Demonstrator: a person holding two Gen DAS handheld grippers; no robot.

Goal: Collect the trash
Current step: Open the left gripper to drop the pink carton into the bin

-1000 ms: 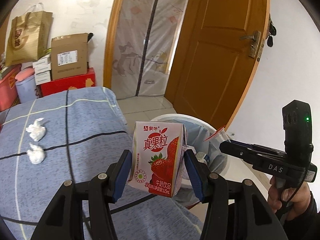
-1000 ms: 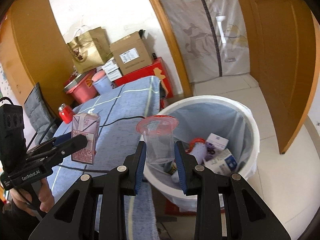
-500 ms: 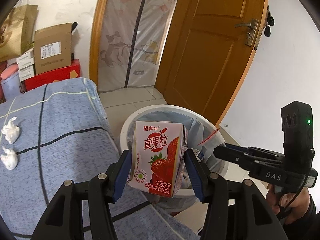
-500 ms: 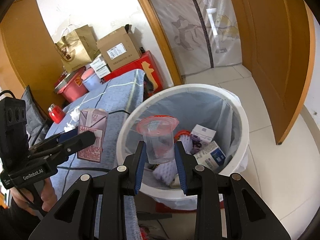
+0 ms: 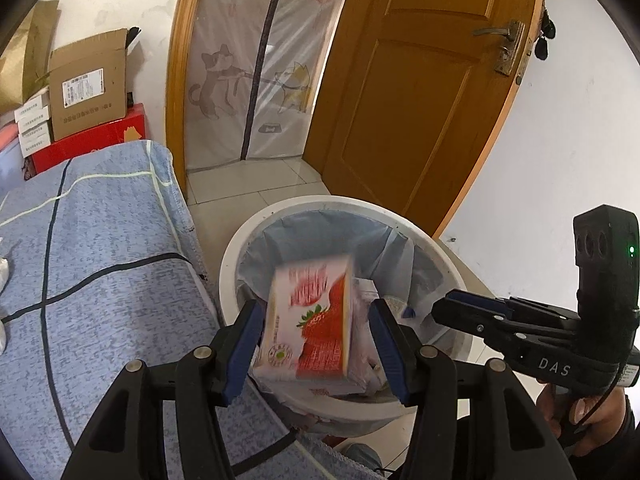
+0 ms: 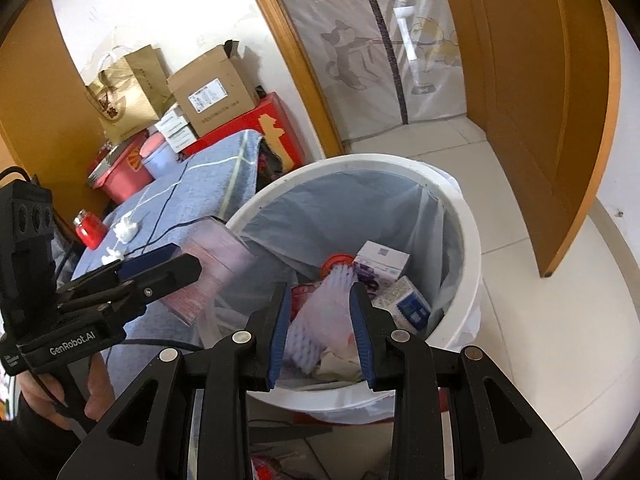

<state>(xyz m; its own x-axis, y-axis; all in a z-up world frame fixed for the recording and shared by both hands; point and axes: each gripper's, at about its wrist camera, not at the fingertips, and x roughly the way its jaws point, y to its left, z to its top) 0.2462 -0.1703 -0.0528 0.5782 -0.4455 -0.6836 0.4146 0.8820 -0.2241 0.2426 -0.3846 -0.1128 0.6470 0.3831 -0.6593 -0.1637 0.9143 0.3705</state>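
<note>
You are spreading the left gripper (image 5: pixel 316 344) fingers; the light, stiff milk carton (image 5: pixel 310 324) is dropping blurred over the bin (image 5: pixel 320 210). Right gripper (image 6: pixel 320 328) fingers are spread too, pinching nothing.

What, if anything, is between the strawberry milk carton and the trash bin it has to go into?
Nothing visible. The blurred carton is right over the white bin, at its open mouth, between the left gripper's spread fingers. Below it lies only trash already in the bin.
</note>
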